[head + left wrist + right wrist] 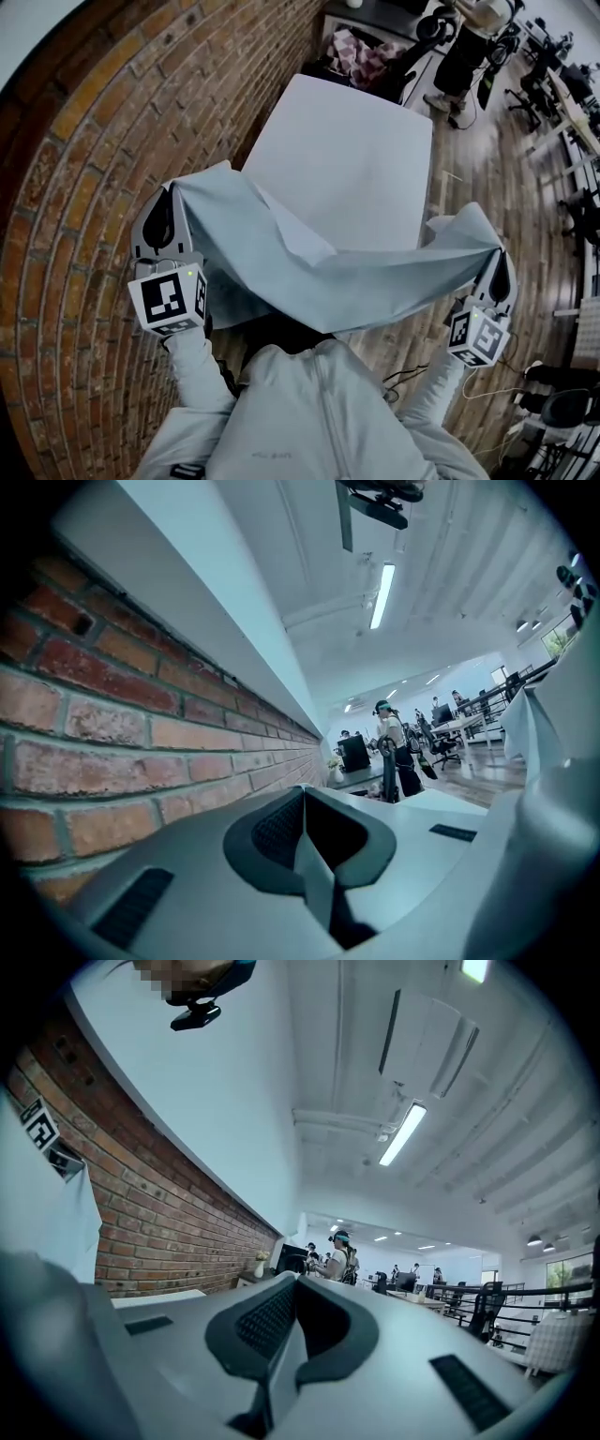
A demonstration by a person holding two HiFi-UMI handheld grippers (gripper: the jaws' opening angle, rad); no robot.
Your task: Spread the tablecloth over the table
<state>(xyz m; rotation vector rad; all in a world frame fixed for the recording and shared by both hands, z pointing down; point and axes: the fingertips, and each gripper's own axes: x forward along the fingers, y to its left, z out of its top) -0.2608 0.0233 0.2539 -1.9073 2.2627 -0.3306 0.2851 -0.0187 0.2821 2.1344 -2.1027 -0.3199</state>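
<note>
Both grippers were pinched shut on the tablecloth (309,267), one corner each: left gripper (171,199) over by the brick wall (75,187), right gripper (495,255) out above the wood floor (469,169). Cloth sagged between them in a big droop, hanging across the near end of the white table (356,159).

Both arms spread wide, left gripper (165,208) and right gripper (499,267) level, fingers (277,834) clamped.

The white rectangular tabletop (356,159) stands on a wood-plank floor (473,178) beside a brick wall (141,122); the tablecloth (309,272) hides its near edge.
</note>
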